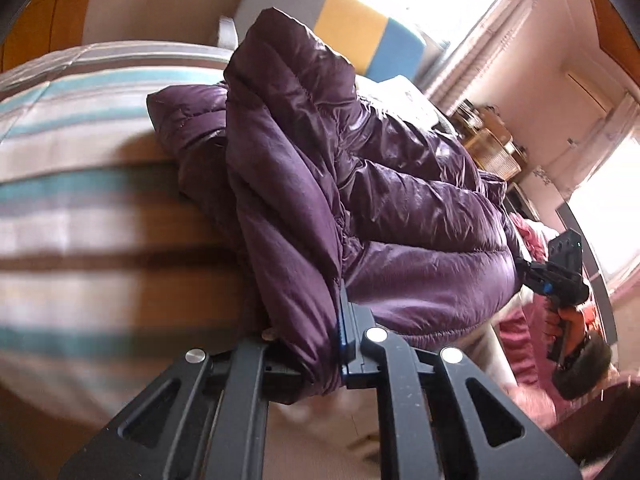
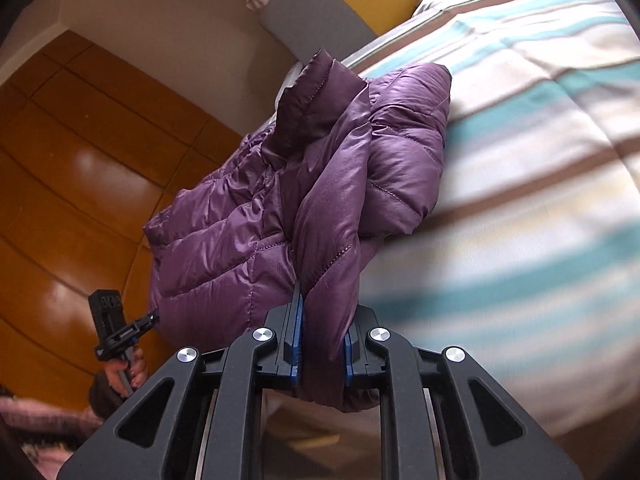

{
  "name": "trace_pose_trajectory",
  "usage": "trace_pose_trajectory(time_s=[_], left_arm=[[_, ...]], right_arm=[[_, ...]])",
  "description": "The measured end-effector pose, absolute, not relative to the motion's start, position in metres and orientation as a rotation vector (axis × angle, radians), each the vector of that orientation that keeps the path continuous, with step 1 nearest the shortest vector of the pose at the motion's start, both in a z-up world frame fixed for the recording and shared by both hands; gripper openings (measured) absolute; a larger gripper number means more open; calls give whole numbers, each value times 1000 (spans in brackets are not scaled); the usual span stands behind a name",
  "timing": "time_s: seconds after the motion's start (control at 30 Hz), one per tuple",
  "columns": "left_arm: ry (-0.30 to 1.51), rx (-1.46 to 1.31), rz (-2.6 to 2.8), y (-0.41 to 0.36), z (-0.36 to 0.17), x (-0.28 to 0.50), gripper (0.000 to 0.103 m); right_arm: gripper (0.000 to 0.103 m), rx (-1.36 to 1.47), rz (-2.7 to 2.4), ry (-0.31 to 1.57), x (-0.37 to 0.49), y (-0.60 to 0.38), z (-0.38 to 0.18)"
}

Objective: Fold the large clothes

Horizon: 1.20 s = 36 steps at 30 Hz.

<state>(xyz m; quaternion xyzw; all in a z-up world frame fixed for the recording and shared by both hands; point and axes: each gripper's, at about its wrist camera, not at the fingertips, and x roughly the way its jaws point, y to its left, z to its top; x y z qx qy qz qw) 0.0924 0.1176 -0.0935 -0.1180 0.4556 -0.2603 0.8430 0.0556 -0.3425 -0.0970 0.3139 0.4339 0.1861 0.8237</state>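
Both grippers angle downward over the bed: the left gripper and right gripper each clench the purple puffer jacket; no readable writing.

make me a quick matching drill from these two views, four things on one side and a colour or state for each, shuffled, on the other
Things:
1. jacket
2. bedspread
3. left gripper
4. cushion

Colour or state:
A. grey, yellow and blue blocks
B. shut on a fold of fabric
C. purple, quilted, shiny
D. teal, brown and white stripes

Pairs: 1-C, 2-D, 3-B, 4-A
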Motion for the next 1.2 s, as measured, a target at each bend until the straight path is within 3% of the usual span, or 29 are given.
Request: trace_pose_trajectory(time_s=[0.07, 0.13, 0.27, 0.37, 0.53, 0.57, 0.67, 0.77, 0.8, 0.83, 0.87, 0.9, 1.0, 1.2], left_arm=[[963, -234, -555, 118, -96, 75, 12], [945, -183, -516, 118, -93, 67, 30], [879, -144, -430, 122, -75, 69, 47], [796, -128, -338, 130, -53, 81, 56], [703, -56, -311, 122, -22, 114, 83], [708, -33, -317, 116, -21, 124, 84], [694, 9, -340, 96, -20, 147, 85], [686, 79, -373, 70, -25, 159, 83], [686, 102, -378, 62, -27, 161, 76], [695, 109, -383, 56, -29, 165, 53], [709, 111, -381, 55, -31, 166, 38], [731, 101, -370, 54, -32, 168, 15], [707, 50, -366, 62, -22, 158, 10], [598, 6, -382, 86, 27, 135, 9]], right_arm=[[15, 639, 400, 931, 46, -338, -96], [30, 576, 353, 929, 43, -336, -90], [52, 515, 214, 822, 49, -349, -67], [54, 452, 197, 747, 65, -347, -47], [59, 282, 211, 730, 97, -318, -29], [65, 251, 208, 737, 105, -313, -28], [65, 132, 189, 752, 113, -302, -31], [60, -16, 164, 772, 113, -284, -40], [36, -52, 162, 777, 112, -282, -42], [20, -96, 157, 791, 111, -280, -45], [17, -117, 154, 794, 109, -279, -47], [12, -128, 158, 786, 105, -280, -46], [11, -115, 156, 741, 93, -286, -32], [11, 29, 201, 651, 85, -306, 17]])
